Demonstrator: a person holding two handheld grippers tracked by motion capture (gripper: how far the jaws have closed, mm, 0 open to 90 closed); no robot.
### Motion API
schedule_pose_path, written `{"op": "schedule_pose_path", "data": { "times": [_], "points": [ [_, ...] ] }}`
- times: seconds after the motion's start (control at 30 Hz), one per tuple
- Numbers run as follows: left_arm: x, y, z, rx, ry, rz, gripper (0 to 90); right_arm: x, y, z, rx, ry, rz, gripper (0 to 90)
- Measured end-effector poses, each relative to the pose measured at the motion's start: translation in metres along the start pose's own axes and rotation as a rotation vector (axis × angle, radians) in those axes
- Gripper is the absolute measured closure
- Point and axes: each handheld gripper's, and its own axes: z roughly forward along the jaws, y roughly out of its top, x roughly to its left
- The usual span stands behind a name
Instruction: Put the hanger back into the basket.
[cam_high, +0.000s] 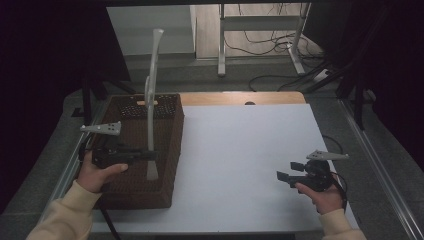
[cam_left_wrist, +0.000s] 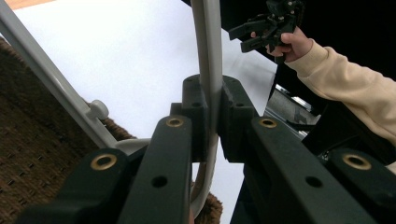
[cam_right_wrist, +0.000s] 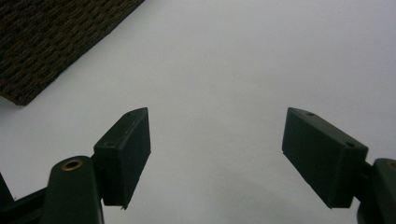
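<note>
High view showed the left claw (cam_high: 150, 156) clamped on an upright white hanger (cam_high: 152, 100) over the basket (cam_high: 170, 150) at the worktop's (cam_high: 250, 165) left edge; right claw (cam_high: 286, 172) gaped empty, well apart.

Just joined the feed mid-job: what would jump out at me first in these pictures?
The tall pale hanger stands nearly upright over the brown woven basket at the table's left, clamped low on its bar by the left gripper. At the right, over the bare white table, the right gripper is open and holds nothing.
</note>
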Motion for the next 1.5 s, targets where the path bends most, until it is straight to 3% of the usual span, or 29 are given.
{"op": "schedule_pose_path", "data": {
  "times": [0.9,1.0,1.27,1.5],
  "points": [
    [0.035,-0.019,-0.034,0.140,0.052,0.026,82.1,-0.001,-0.001,0.003,0.018,-0.009,0.007,23.1],
    [0.039,-0.025,-0.038,0.175,0.061,0.041,82.1,-0.002,-0.002,0.003,0.016,-0.009,0.009,23.1],
    [0.050,-0.037,-0.039,0.218,0.071,0.026,82.0,-0.002,-0.002,0.003,0.016,-0.003,0.023,23.1],
    [0.062,-0.053,-0.041,0.321,0.075,0.027,82.0,-0.002,-0.001,0.004,0.015,0.016,0.033,23.0]
  ]
}}
